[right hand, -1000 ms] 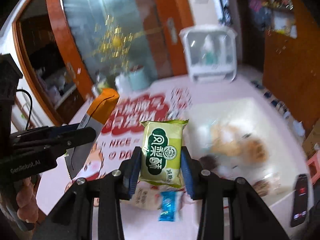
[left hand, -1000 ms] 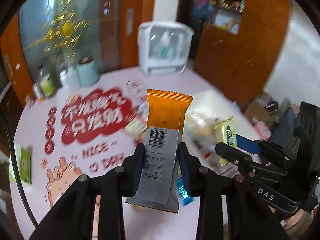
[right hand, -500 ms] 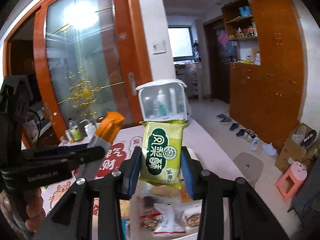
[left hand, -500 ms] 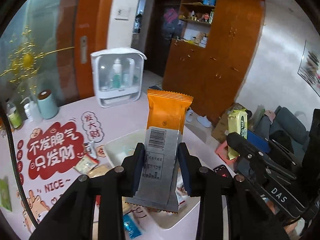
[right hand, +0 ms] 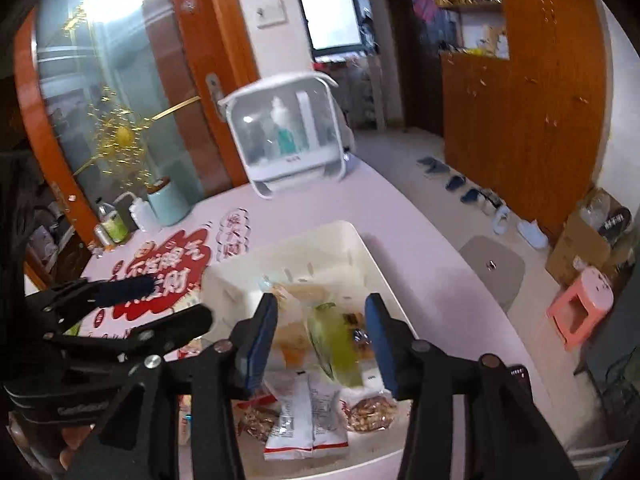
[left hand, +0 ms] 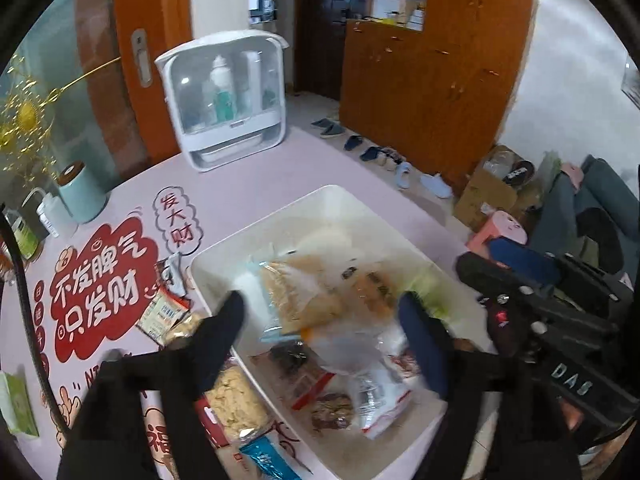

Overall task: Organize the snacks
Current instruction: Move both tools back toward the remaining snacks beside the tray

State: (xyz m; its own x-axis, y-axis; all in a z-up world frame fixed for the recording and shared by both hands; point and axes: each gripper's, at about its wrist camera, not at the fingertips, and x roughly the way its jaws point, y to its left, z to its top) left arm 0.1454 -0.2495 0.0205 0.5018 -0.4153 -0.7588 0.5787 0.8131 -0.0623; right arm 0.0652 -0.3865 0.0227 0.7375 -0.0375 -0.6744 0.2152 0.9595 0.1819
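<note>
A white bin (left hand: 280,216) (right hand: 352,236) holding several snack packets sits on the pink table. My left gripper (left hand: 320,320) hangs over it, its jaws opening wide. A blurred orange-and-grey packet (left hand: 316,340) drops free between them, touching neither pad. My right gripper (right hand: 320,336) is also above the bin with its jaws opening. A blurred green packet (right hand: 334,344) falls loose between its blue pads (right hand: 378,336). A white packet (right hand: 308,420) and nut packs (right hand: 370,410) lie below. Each view shows the other gripper beside it, the right gripper (left hand: 532,312) and the left gripper (right hand: 160,304).
Loose snacks (left hand: 164,316) and a blue packet (left hand: 268,460) lie on the table left of the bin. A white organiser box (left hand: 228,96), a teal cup (left hand: 82,192) and bottles (right hand: 114,224) stand at the back. A phone (right hand: 518,374) lies near the right edge. Beyond that edge, a pink stool (right hand: 580,304) stands on the floor.
Both grippers swung from the red-lettered mat to above the white bin. Both sets of jaws parted, and the orange packet and the green packet have left the pads.
</note>
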